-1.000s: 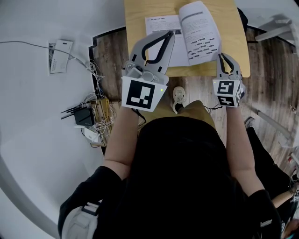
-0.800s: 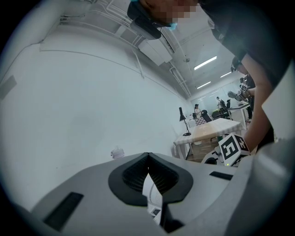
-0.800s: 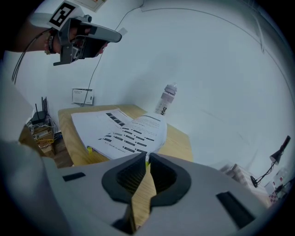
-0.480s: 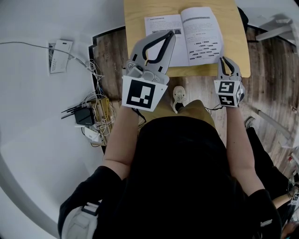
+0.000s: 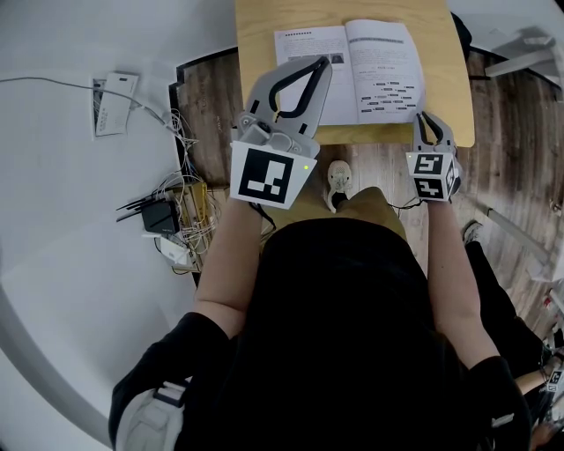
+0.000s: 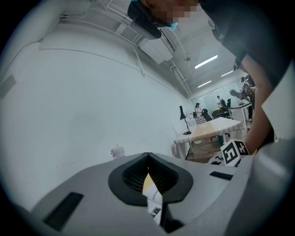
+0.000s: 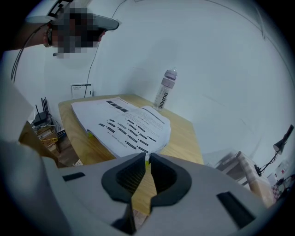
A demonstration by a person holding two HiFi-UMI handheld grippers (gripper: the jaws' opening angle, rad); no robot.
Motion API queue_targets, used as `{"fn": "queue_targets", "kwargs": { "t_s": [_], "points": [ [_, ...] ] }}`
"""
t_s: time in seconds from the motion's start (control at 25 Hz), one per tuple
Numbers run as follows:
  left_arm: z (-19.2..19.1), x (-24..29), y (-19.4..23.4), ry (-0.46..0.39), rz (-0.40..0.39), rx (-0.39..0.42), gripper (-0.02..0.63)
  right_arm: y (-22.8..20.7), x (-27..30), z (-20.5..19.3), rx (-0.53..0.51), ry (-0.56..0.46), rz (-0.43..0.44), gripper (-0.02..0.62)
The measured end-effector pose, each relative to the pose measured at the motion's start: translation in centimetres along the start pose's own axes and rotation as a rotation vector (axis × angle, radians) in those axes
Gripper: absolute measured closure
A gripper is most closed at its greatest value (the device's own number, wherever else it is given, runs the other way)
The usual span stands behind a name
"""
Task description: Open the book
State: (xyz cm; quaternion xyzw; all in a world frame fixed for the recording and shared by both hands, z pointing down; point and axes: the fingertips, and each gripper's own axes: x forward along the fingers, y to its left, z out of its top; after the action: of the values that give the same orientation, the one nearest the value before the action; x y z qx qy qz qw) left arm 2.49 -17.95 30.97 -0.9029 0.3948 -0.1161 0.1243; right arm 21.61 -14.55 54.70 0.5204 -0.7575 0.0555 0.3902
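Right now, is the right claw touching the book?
Cannot tell. The right gripper view shows the shut right claw empty, with the near edge of the book right at its tips, neither gap nor contact plain.

The book (image 5: 348, 70) lies open and flat on the wooden table (image 5: 256, 26), close to its near edge. Its two white pages face up. Small black print and short dark bars cover them.
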Motion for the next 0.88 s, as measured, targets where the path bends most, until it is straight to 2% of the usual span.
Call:
{"fn": "queue_targets", "kwargs": {
  "t_s": [0.88],
  "points": [
    [-0.9,-0.4,0.8,0.025,0.015,-0.007,0.6,1.5,2.1,-3.1,0.02,0.077,0.053,0.538]
  ]
}}
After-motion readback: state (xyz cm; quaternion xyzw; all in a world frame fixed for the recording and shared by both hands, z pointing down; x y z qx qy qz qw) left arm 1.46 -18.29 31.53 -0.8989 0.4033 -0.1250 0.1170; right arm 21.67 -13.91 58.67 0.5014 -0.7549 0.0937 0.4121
